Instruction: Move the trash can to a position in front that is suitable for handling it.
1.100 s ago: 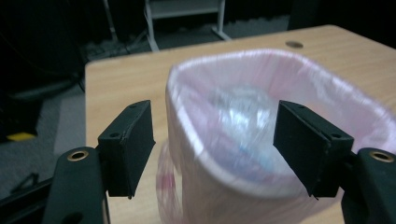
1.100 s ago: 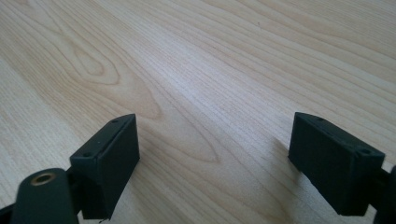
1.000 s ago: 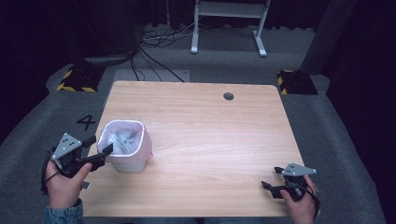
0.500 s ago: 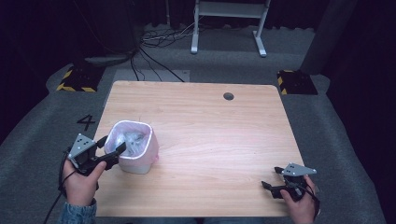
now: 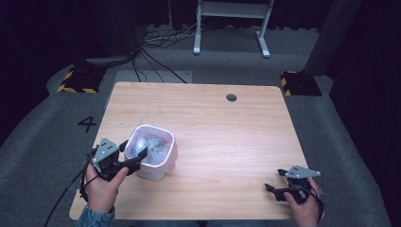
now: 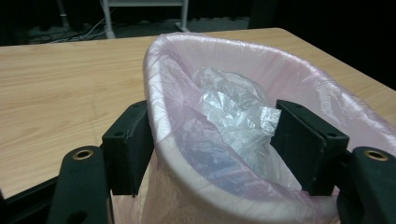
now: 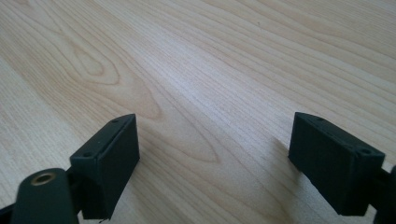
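While our left gripper point(image 5: 136, 160) straddles the near rim of the small white plastic bin lined with pink film point(image 5: 163, 163), its jaws stand wide without pinching. Our right gripper point(image 7: 219, 163) rests wide and empty on the wooden table point(image 5: 227, 137), near right.

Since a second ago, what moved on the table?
The left gripper and the pink-lined bin slid rightward across the table, toward its middle. The jaws straddle the bin's near rim, one outside and one inside by the crumpled clear plastic; whether they pinch it, I cannot tell. The right gripper stayed put at the near right, open over bare wood.
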Demonstrator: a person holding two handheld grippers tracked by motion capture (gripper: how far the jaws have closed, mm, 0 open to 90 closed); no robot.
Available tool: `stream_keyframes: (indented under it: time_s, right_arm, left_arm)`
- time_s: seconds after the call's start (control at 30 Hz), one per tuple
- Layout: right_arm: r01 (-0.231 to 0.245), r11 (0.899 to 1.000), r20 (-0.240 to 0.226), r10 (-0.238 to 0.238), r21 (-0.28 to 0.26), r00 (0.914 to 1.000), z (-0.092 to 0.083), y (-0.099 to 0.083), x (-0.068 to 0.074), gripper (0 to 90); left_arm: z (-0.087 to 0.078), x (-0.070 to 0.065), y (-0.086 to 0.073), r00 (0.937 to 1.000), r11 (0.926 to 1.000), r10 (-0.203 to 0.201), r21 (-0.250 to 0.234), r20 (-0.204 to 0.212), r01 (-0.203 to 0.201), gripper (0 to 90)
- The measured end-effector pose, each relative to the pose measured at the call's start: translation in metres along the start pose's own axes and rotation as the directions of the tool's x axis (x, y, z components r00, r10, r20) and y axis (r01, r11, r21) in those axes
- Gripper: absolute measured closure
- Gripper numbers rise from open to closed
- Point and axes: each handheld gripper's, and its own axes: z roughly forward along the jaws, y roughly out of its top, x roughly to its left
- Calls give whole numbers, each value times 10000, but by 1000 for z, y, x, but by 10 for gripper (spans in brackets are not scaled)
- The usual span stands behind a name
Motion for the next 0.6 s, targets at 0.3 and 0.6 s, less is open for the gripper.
stream_keyframes:
  time_s: [0.3, 0.6]
  right_arm:
    - [2, 10000, -9, -2, -5, 10000, 0, 0, 0, 161]
    - [-1, 10000, -18, 1, -2, 10000, 0, 0, 0, 161]
  left_arm:
    - [-31, -1, 12, 9996, 9915, 285, -1269, -86, -294, 254]
    - [-59, 32, 0, 9789, 9787, 1981, 661, -508, -1946, 261]
